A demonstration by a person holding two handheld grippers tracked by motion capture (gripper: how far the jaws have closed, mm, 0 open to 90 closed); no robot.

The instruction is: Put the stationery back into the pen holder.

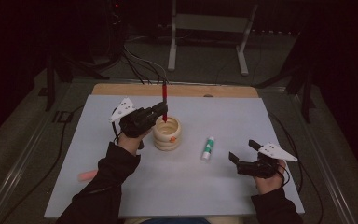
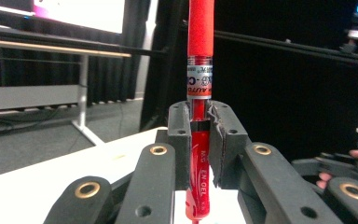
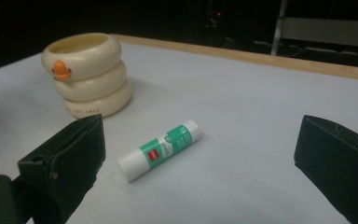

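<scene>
Two hand-held grippers work over the pale counter (image 1: 223, 116) in the high view: the left hand-held gripper (image 1: 161, 112) grips a red pen (image 1: 164, 100) upright above the cream duck holder (image 1: 167, 133) mid-counter, with bare surface all round. From the left gripper view, its jaws pinch the pen's barrel, long axis vertical. From the right gripper view, the right hand-held gripper (image 3: 198, 163) gapes wide and empty around a glue stick (image 3: 161, 148) lying flat, near the holder.

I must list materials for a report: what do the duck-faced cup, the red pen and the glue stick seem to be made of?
Cup: probably glossy plastic or glazed ceramic; its cream rings look smooth, with soft highlights. Pen: plastic; its lower barrel is translucent red, its upper part matte and grainy, perhaps rubber. Glue stick: plastic tube with a printed green and white label.
</scene>
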